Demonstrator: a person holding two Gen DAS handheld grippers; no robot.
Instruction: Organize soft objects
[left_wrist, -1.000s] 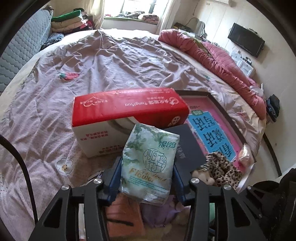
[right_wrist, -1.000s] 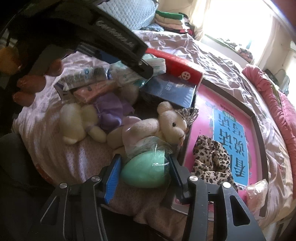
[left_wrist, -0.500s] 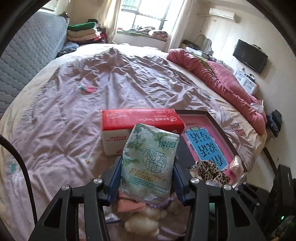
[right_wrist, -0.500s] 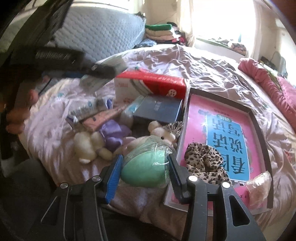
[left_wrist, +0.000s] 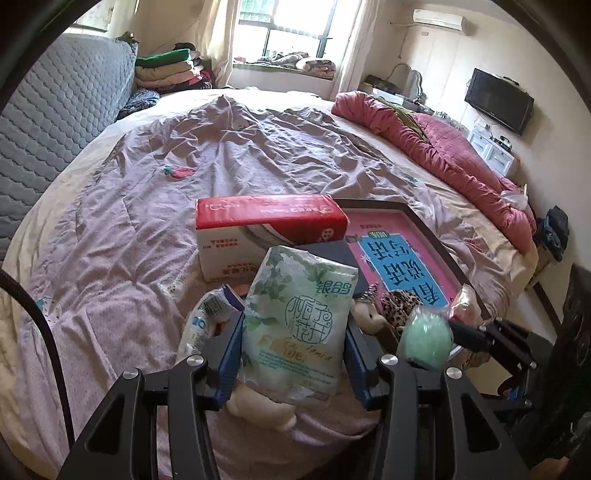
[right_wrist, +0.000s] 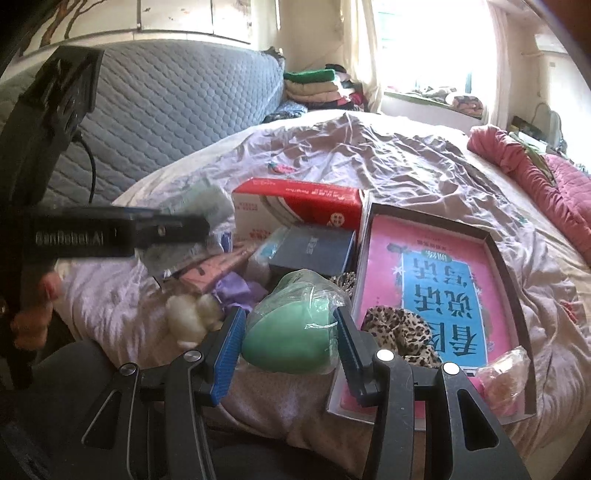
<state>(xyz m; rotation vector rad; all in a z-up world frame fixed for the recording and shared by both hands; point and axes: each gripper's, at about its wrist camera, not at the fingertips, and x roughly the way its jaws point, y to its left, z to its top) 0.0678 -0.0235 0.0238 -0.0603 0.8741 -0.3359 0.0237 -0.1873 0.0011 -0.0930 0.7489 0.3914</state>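
You've got the whole bed (left_wrist: 258, 155) in front of you, purple sheet all wrinkled, with a red quilt (left_wrist: 443, 147) bunched along the far right edge. Next biggest is the pink tray (right_wrist: 495, 258) with the blue label, lying flat on the sheet, right beside the red box (left_wrist: 269, 221). A dark box (right_wrist: 314, 251) leans against the front of the red one.

Your left hand-held gripper (left_wrist: 295, 354) is closed about halfway onto the tissue pack (left_wrist: 299, 325), blue pads pressing both sides, and the pack stands upright above the clutter near the bed's front edge. Under it a cream plush (left_wrist: 258, 406) pokes out.

Your right hand-held gripper (right_wrist: 291, 343) is squeezed onto the green sponge (right_wrist: 291, 336), which is wrapped in clear plastic, and it's up off the sheet just left of the tray's near corner. In the left view you can see the same sponge next to the pack.

Smaller stuff: a leopard scrunchie (right_wrist: 402, 332) sits inside the tray at its near end, a peach bagged thing (right_wrist: 506, 376) is in the tray's near right corner, and a purple cloth (right_wrist: 240, 291) lies by the plush.
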